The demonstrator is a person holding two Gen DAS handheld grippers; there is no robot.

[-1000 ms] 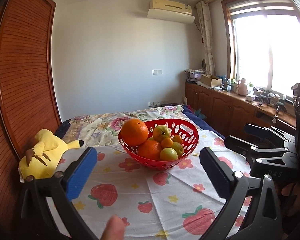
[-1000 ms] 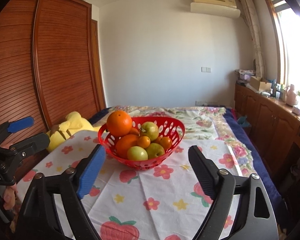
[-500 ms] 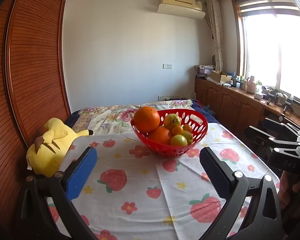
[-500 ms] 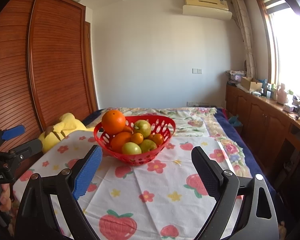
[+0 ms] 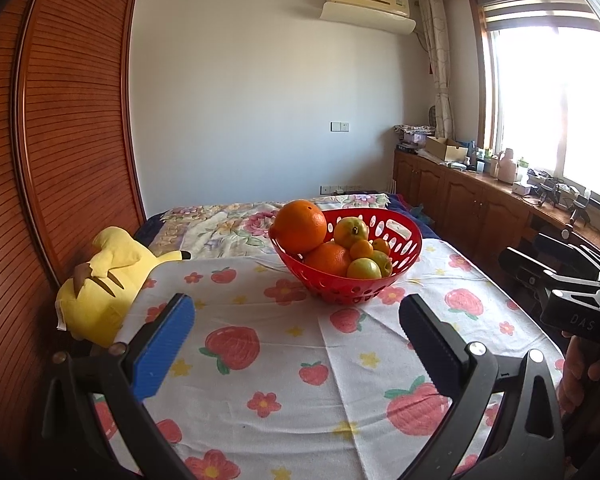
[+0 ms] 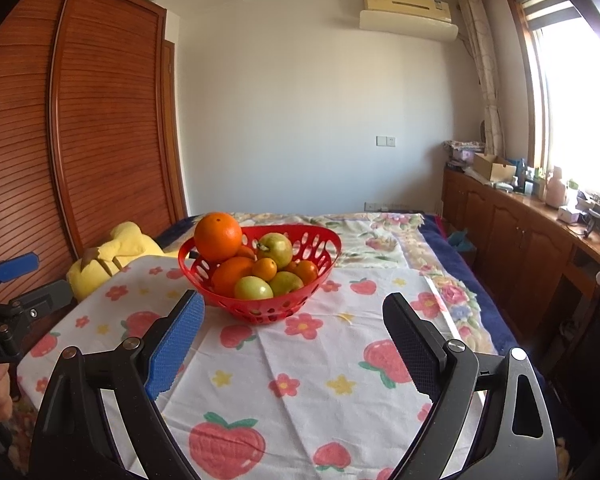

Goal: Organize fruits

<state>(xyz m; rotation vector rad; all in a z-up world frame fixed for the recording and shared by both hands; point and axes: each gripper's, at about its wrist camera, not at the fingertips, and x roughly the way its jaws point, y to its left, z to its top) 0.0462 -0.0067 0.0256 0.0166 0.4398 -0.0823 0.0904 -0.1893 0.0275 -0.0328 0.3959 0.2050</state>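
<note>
A red perforated basket stands on a table under a strawberry-print cloth. It holds several oranges, small tangerines and green fruits. A large orange sits on top at the basket's left rim. My left gripper is open and empty, well short of the basket. My right gripper is open and empty, also short of it. Each gripper shows at the edge of the other's view, the right one in the left wrist view and the left one in the right wrist view.
A yellow plush toy lies at the table's left edge beside a wooden louvred wardrobe. A floral bedspread lies behind the table. Wooden cabinets with clutter run under the window at right.
Both grippers have pulled back from the basket, which now looks smaller and farther. Both stay open and empty. A fingertip at the bottom of the earliest left view is gone.
</note>
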